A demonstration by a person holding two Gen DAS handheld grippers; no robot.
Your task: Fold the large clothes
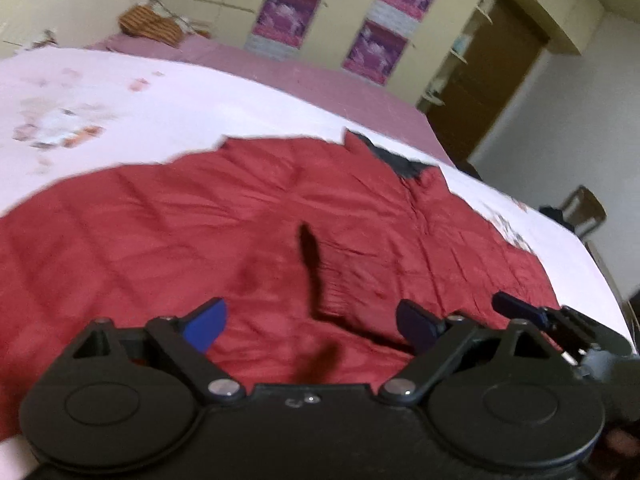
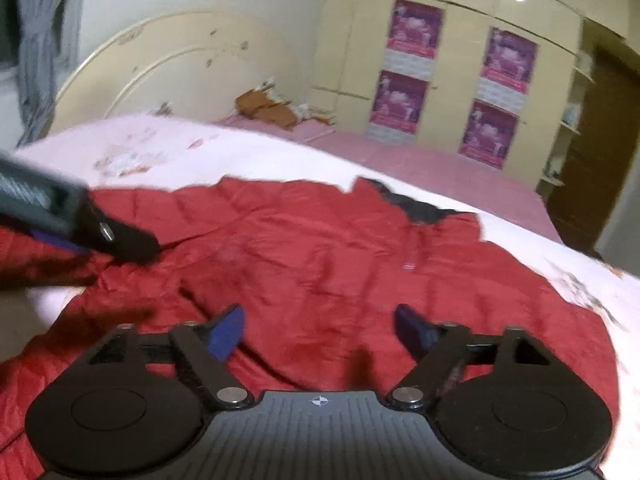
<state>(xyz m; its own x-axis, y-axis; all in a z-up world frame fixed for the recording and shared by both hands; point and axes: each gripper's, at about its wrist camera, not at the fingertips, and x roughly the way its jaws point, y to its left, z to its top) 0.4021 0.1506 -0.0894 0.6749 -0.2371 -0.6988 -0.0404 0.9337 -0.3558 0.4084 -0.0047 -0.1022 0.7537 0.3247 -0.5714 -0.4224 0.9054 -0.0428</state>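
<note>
A large red quilted jacket (image 1: 248,216) with a dark collar (image 1: 396,160) lies spread on a white floral bedsheet (image 1: 120,92); it also shows in the right wrist view (image 2: 320,256). My left gripper (image 1: 312,324) is open and empty just above the jacket, with a ribbed cuff (image 1: 340,280) ahead of it. My right gripper (image 2: 320,330) is open and empty over the jacket's near part. The left gripper shows at the left of the right wrist view (image 2: 92,236), low over the jacket. The right gripper's fingers (image 1: 516,306) show at the right edge of the left wrist view.
The bed has a pink sheet (image 1: 304,76) beyond the white one and a cream headboard (image 2: 180,64). A brown bundle (image 2: 268,108) lies at the bed's far side. Cream wardrobes with purple posters (image 2: 412,32) and a brown door (image 1: 488,76) stand behind. A chair (image 1: 584,208) is at right.
</note>
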